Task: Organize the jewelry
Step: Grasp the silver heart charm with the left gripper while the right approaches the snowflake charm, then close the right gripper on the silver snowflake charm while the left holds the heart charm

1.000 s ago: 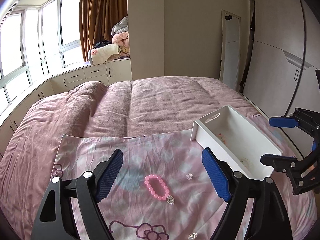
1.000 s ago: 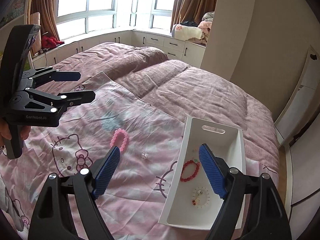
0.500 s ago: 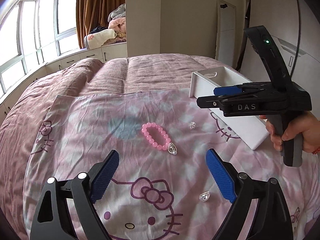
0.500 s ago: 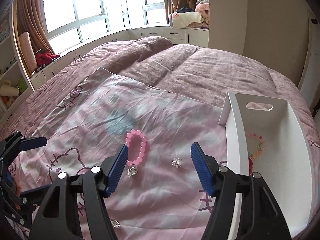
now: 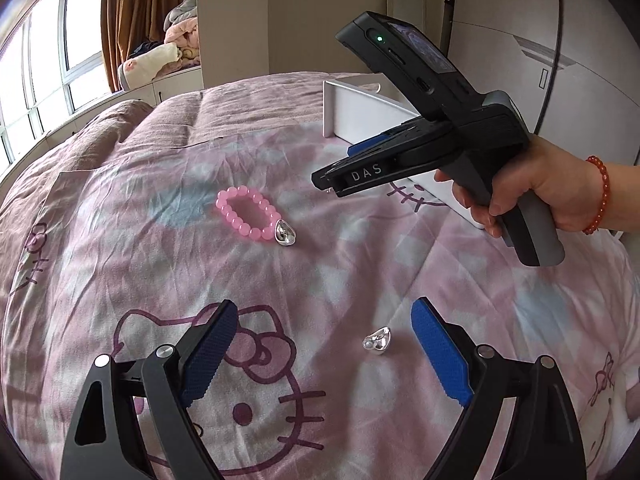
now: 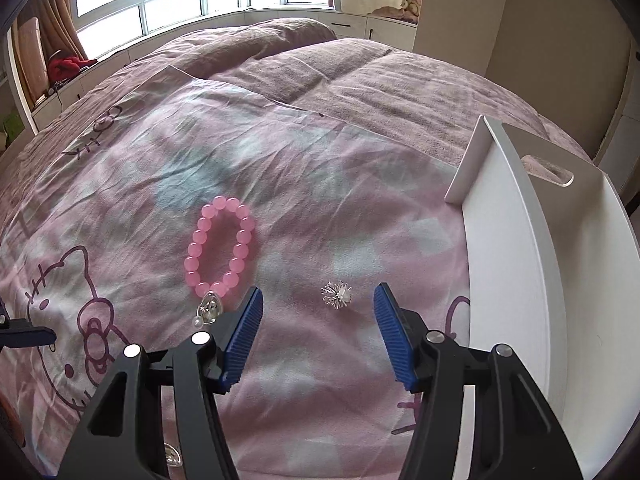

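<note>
A pink bead bracelet [image 5: 247,217] lies on the Hello Kitty cloth, with a silver heart charm [image 5: 285,233] at its near end. A second silver heart charm [image 5: 377,342] lies between my left gripper's open jaws [image 5: 324,344]. In the right wrist view my right gripper [image 6: 318,322] is open low over the cloth, with a small spiky silver ornament [image 6: 337,295] just ahead between the fingertips. The bracelet [image 6: 221,251] and its charm [image 6: 209,308] lie to the left of it. The white box [image 6: 516,264] stands to the right.
The patterned cloth [image 5: 160,264] covers part of a mauve quilted bed [image 6: 380,80]. In the left wrist view the right gripper [image 5: 332,180] is held in a hand, in front of the white box [image 5: 360,112]. Windows, cabinets and folded bedding are beyond the bed.
Both grippers have come down and forward, close over the cloth. The right one moved from over the box to the spiky ornament. The left one now frames the loose heart charm.
</note>
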`<state>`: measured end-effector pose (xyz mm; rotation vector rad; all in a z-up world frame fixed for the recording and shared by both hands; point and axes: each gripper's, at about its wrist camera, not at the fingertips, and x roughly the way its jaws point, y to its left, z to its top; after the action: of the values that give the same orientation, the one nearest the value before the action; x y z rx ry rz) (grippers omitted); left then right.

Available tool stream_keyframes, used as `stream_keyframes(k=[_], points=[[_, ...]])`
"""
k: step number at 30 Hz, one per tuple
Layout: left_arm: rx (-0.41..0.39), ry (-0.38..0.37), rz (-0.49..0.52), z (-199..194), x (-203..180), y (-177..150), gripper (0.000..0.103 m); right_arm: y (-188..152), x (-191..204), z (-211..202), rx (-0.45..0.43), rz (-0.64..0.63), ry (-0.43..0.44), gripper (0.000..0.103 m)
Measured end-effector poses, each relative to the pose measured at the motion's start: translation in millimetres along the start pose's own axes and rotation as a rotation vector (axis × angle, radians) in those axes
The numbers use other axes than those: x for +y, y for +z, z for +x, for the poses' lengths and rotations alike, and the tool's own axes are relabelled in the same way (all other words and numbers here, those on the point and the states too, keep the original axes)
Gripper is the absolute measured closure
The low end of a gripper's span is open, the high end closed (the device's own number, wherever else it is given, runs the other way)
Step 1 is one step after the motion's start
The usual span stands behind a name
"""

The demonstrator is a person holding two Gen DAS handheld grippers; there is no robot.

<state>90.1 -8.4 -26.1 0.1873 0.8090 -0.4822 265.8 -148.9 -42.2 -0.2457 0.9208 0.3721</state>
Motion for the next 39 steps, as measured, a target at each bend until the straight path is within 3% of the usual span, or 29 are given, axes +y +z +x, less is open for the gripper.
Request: stream_keyframes(k=[4, 8, 13, 14, 20, 26, 33, 39], points=[[0.032, -0.023, 0.108, 11.8, -18.3, -6.2, 0.019, -4.5, 0.7, 15.1, 0.034, -0.015, 0.001, 0.054], [0.058, -0.034, 0.141, 24.8, -25.6, -9.7, 0.020, -5.7, -0.7, 26.3, 0.049, -0.004, 0.001, 0.054], [0.137, -0.050, 0.190, 45.7, -29.8, -17.9, 0.045, -8.4, -5.7, 39.7, 0.082, 0.054, 0.050, 0.053], [0.147, -0.054, 0.194, 48.7, -30.1, -19.9, 0.045, -8.4, -5.9, 41.3, 0.080, 0.056, 0.052, 0.053], [0.163, -0.059, 0.161, 55.6, -22.2, -24.7, 0.055, -5.5, -5.1, 46.4, 0.073, 0.030, 0.073, 0.064], [0.170, -0.068, 0.079, 56.5, -3.1, -22.4, 0.080, -8.4, -2.4, 45.8, 0.090, 0.027, 0.141, 0.083], [0.176, -0.079, 0.037, 54.8, -0.1, -20.2, 0.080, -6.9, 4.7, 35.8, 0.106, 0.021, 0.228, 0.083], [0.182, -0.065, -0.019, 47.1, 5.5, -12.4, 0.080, 0.8, 10.2, 8.6, 0.071, 0.003, 0.280, 0.083]])
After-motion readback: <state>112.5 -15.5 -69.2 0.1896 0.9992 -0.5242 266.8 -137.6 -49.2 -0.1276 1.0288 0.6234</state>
